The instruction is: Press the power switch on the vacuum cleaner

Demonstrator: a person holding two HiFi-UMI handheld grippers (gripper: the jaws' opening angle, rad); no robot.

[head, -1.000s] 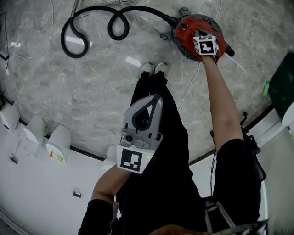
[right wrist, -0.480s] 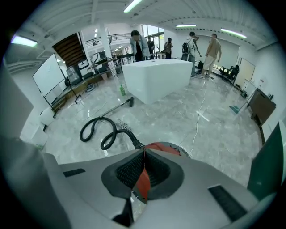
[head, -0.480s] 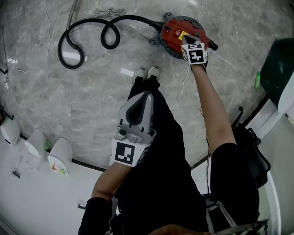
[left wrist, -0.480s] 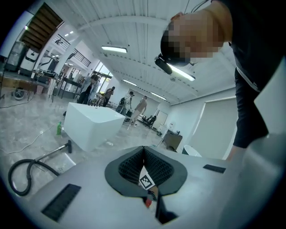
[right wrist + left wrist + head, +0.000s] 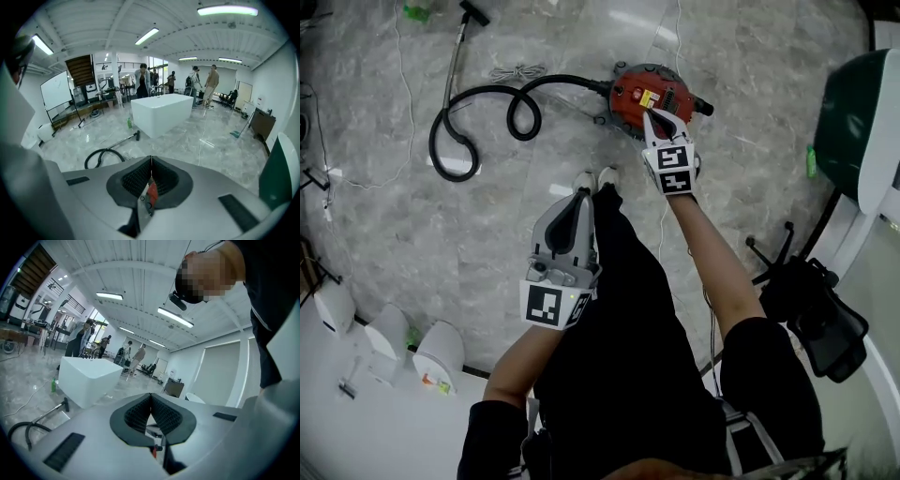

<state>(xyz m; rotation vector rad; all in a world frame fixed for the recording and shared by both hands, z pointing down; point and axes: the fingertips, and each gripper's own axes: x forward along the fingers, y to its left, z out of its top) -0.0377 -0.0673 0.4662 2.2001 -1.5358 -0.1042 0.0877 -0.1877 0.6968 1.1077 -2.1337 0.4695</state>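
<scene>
The red round vacuum cleaner [image 5: 630, 94] sits on the grey marble floor, and its black hose [image 5: 478, 117] loops away to the left. My right gripper [image 5: 649, 114] is held at arm's length above the vacuum's near side with its jaws shut and nothing between them. Whether its tips touch the vacuum I cannot tell. In the right gripper view the right gripper [image 5: 151, 161] shows its pads pressed together, with a sliver of red below them. My left gripper [image 5: 581, 197] hangs in front of the person's legs, shut and holding nothing. Its pads also meet in the left gripper view [image 5: 151, 397].
A dark green and white bin [image 5: 861, 122] stands at the right, with a black office chair [image 5: 811, 309] below it. White round objects [image 5: 439, 356] line the lower left. The vacuum wand [image 5: 457, 47] and loose cables lie on the floor. A big white box [image 5: 161, 112] and several people stand farther off.
My right gripper has lifted off the vacuum's top and drawn back toward the person. The head view has risen, so the vacuum looks smaller. The left gripper barely moved.
</scene>
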